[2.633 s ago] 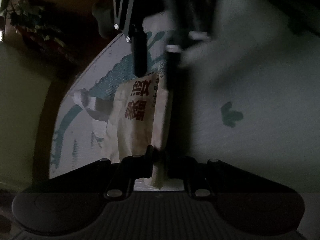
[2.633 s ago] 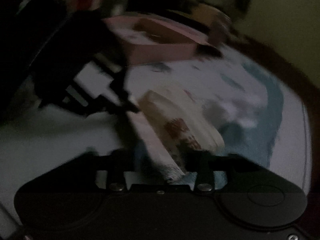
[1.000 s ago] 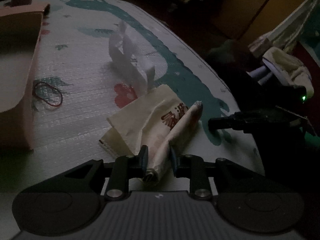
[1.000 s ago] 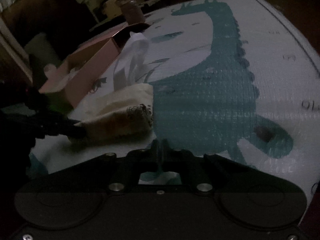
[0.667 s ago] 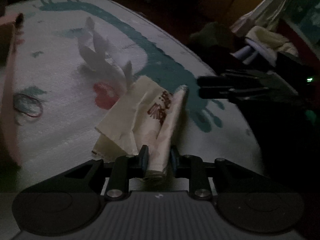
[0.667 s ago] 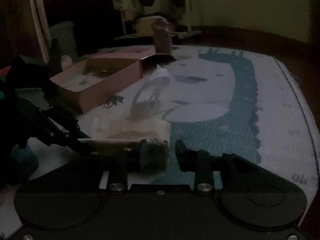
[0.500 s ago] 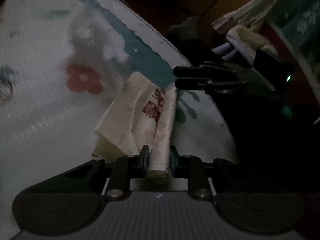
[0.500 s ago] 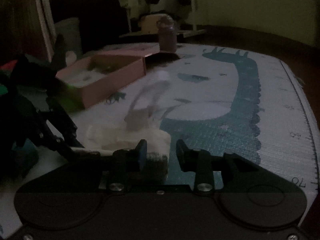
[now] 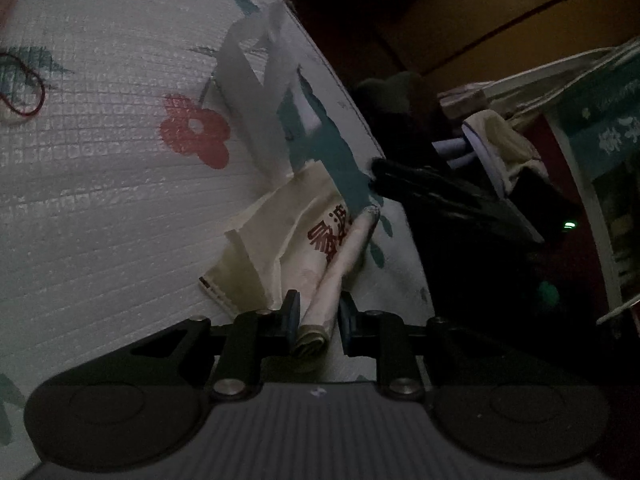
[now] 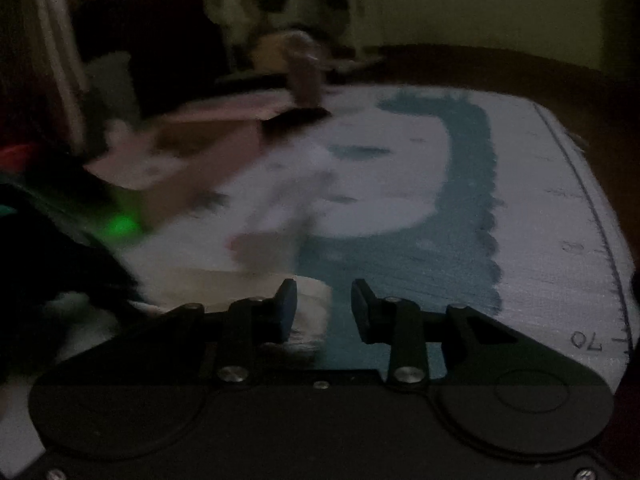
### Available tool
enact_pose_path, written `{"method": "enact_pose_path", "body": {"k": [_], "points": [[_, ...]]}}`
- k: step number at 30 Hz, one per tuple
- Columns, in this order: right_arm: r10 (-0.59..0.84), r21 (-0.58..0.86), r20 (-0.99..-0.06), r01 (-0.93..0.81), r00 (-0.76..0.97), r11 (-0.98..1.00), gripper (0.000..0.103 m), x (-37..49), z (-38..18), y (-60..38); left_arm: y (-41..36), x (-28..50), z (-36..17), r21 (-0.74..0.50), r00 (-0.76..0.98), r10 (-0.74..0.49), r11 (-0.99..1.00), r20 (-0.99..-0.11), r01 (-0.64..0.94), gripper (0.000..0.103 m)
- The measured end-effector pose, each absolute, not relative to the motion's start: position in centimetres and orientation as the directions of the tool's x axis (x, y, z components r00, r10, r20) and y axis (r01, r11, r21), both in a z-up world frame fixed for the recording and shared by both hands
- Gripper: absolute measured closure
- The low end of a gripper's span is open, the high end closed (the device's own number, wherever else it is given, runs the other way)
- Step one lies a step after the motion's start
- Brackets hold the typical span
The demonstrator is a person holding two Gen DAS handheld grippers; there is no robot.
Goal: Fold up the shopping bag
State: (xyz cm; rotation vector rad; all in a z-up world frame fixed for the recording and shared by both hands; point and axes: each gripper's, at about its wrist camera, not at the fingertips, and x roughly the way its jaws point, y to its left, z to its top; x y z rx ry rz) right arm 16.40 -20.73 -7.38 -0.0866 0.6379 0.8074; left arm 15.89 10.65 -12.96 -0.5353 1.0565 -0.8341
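The cream shopping bag (image 9: 288,240) with red print lies on the play mat, its right side rolled into a tight tube (image 9: 344,256). Its white handles (image 9: 256,92) stick up beyond it. My left gripper (image 9: 316,314) is shut on the near end of the roll. My right gripper (image 10: 324,306) is open, its jaws apart around the other end of the roll (image 10: 314,304) without closing on it; it also shows in the left wrist view (image 9: 376,176) just past the roll's far tip. The right wrist view is blurred.
The white play mat (image 9: 100,184) has a teal dinosaur print and a red flower (image 9: 196,132). A red rubber band (image 9: 24,92) lies at the far left. A pink open box (image 10: 180,148) and a brown jar (image 10: 306,76) stand at the mat's far side. Clutter lies off the mat's right edge (image 9: 500,144).
My right gripper has opened and come in low at the far end of the roll. My left gripper has kept its hold on the near end while the view swung over the mat.
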Motion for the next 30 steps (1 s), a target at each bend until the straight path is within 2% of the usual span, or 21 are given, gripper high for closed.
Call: {"method": "enact_pose_path", "body": {"k": [4,11,20,23,26,28,30], "points": [[0.659,0.12,-0.588,-0.755,0.468,0.644,0.071,15.2,-7.6,-19.9,10.6,16.1,-12.9,-0.737,0.238,-0.81,0.587,-0.536,0.335,0.082],[0.629,0.086,-0.617,-0.754,0.473,0.651,0.072,15.8,-8.9,-18.9,10.2,16.1,-12.8,-0.74,0.248,-0.806,0.591,-0.537,0.321,0.083],[0.599,0.127,-0.647,-0.708,0.471,0.694,0.073,16.9,-10.1,-18.4,9.7,15.8,-12.1,-0.718,0.285,-0.776,0.63,-0.562,0.297,0.082],[0.592,0.107,-0.649,-0.714,0.477,0.692,0.073,16.5,-10.2,-18.0,9.2,14.9,-10.3,-0.604,0.302,-0.701,0.712,-0.646,0.358,0.082],[0.577,0.09,-0.655,-0.708,0.488,0.701,0.073,16.3,-10.2,-17.5,8.2,13.6,-8.2,-0.421,0.357,-0.587,0.791,-0.727,0.443,0.082],[0.563,0.093,-0.661,-0.69,0.496,0.717,0.073,16.2,-10.2,-17.4,7.5,12.7,-6.9,-0.294,0.414,-0.515,0.822,-0.751,0.487,0.082],[0.552,0.101,-0.665,-0.673,0.502,0.733,0.073,16.1,-10.2,-17.3,5.6,11.1,-5.3,-0.122,0.518,-0.457,0.822,-0.723,0.556,0.082]]}}
